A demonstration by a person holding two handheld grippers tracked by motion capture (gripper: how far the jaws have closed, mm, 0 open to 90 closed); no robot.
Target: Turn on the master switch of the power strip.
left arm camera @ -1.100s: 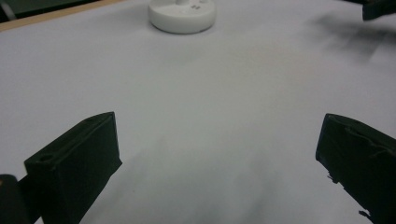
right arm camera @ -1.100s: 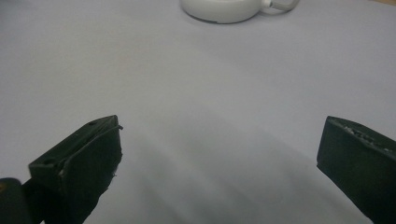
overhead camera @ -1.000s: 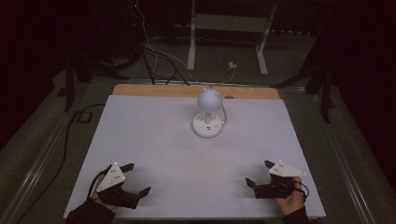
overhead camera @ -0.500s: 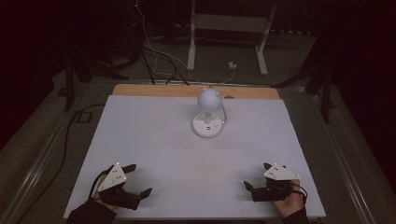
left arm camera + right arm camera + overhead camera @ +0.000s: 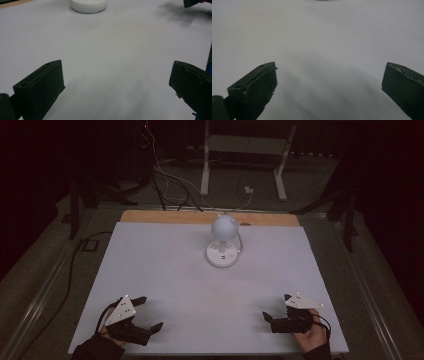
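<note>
A small white lamp with a ball-shaped head [image 5: 223, 226] stands on a round white base [image 5: 222, 254] at the back middle of the white table top [image 5: 165, 265]. My left gripper [image 5: 151, 312] rests low at the front left, open, with nothing between its jaws. In the left gripper view the jaws of that gripper [image 5: 116, 82] stand wide apart over bare white surface, with the lamp base [image 5: 88, 4] far ahead. My right gripper [image 5: 276, 306] sits at the front right, open and empty. The right gripper view has its gripper [image 5: 329, 82] spread over bare surface.
A wooden strip [image 5: 170, 216] runs along the table's back edge. Cables [image 5: 165, 180] and a white stand's legs [image 5: 205, 170] lie on the dark floor behind. A black cable [image 5: 75, 265] runs down the left side. The other gripper's tip [image 5: 197, 2] appears top right in the left gripper view.
The right gripper has drifted slightly towards the front edge. The left gripper has barely moved, and the lamp is where it was.
</note>
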